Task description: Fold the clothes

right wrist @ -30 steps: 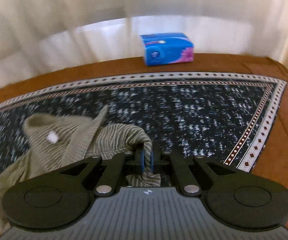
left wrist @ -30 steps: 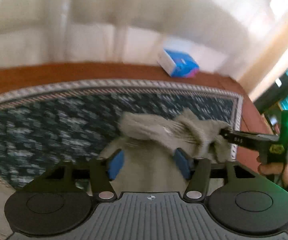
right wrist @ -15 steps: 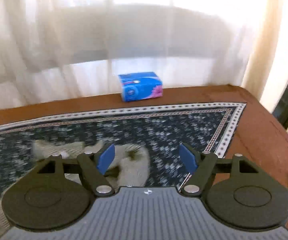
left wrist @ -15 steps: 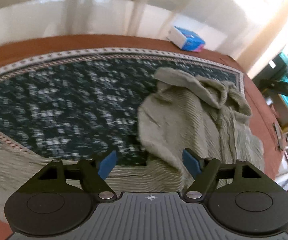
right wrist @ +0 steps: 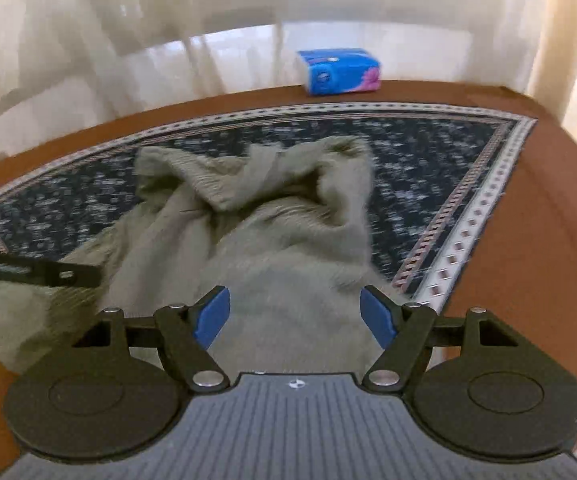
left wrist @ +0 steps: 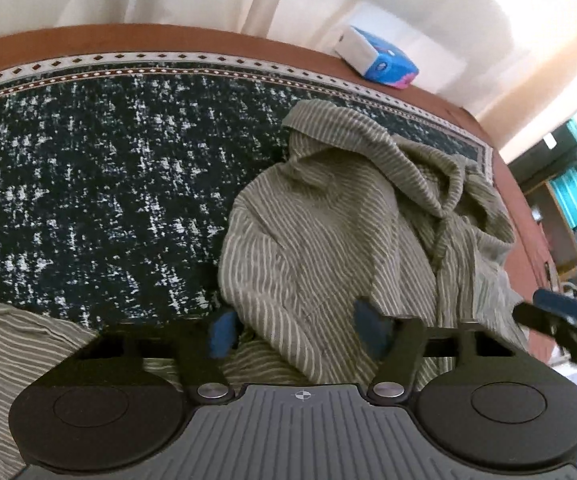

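Both jaw pairs stand apart, gripping nothing: the left hand-held gripper [left wrist: 298, 334] and the right hand-held gripper [right wrist: 296, 316] hover over the crumpled striped garment [left wrist: 340, 236] (olive with pale lines). It lies heaped on the dark patterned cloth [left wrist: 88, 180] covering the worktop [right wrist: 548, 208], towards its right side. A blue tissue pack [right wrist: 338, 70] sits at the far edge.

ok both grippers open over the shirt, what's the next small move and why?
Probably lower the left gripper and close on the shirt edge right ahead of it. Both sets of jaws stand open and hold nothing, the striped cloth lies in a crumpled heap on the mat, and it needs spreading flat before any fold. The right gripper could take the other side.
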The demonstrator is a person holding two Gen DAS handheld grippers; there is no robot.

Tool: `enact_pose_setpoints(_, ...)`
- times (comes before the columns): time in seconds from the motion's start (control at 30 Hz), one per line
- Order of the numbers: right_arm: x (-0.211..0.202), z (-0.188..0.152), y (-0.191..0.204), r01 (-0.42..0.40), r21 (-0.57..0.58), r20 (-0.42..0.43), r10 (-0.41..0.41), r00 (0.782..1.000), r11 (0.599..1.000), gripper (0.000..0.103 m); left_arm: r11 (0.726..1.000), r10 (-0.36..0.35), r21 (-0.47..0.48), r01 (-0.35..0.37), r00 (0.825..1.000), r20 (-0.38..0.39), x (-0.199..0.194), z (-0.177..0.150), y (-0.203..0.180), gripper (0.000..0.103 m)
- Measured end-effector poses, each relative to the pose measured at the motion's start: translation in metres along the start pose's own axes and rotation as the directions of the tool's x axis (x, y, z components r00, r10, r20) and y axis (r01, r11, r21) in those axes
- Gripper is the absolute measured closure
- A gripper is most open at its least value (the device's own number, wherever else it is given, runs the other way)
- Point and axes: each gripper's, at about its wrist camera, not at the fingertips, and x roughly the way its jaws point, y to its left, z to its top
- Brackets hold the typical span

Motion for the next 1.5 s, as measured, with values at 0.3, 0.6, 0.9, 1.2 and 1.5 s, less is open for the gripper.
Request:
enact_pose_setpoints(0.3,0.028,0.009,0.021,-0.074,-0.081,-0.003,0.074,0.997,0.994,0.034,0.990,0.124,-0.076,-0.119,0.991,0.059,-0.004,-0.010,-0.012,0.101)
enact_pose_setpoints(0.6,0.030,0.009,-0.005,-0.097,-0.040,-0.037,0.096,0.995,0.994,0.096,0.971,0.180,-0.180,-0.154,0.974,0.136,-0.036,-0.007,0.011,0.101)
enact_pose_setpoints(0.9,-0.052,0.043,-0.094,0.034,-0.027,0.102,-0.031,0.994,0.999,0.097,0.963,0.215,-0.204,-0.176,0.958,0.190,-0.064,-0.005,0.021,0.101)
enact_pose_setpoints(1.2,-0.017,0.032,-0.172,0.141,0.004,-0.074,-0.140,0.987,0.990,0.097,0.962,0.256,-0.131,-0.240,0.958,0.126,-0.064,-0.027,0.017,0.102)
enact_pose_setpoints(1.5,0.020,-0.017,-0.185,0.084,0.012,-0.262,-0.077,0.962,0.996,0.097,0.956,0.254,-0.162,-0.244,0.966,0.043,-0.050,-0.065,0.026,0.082)
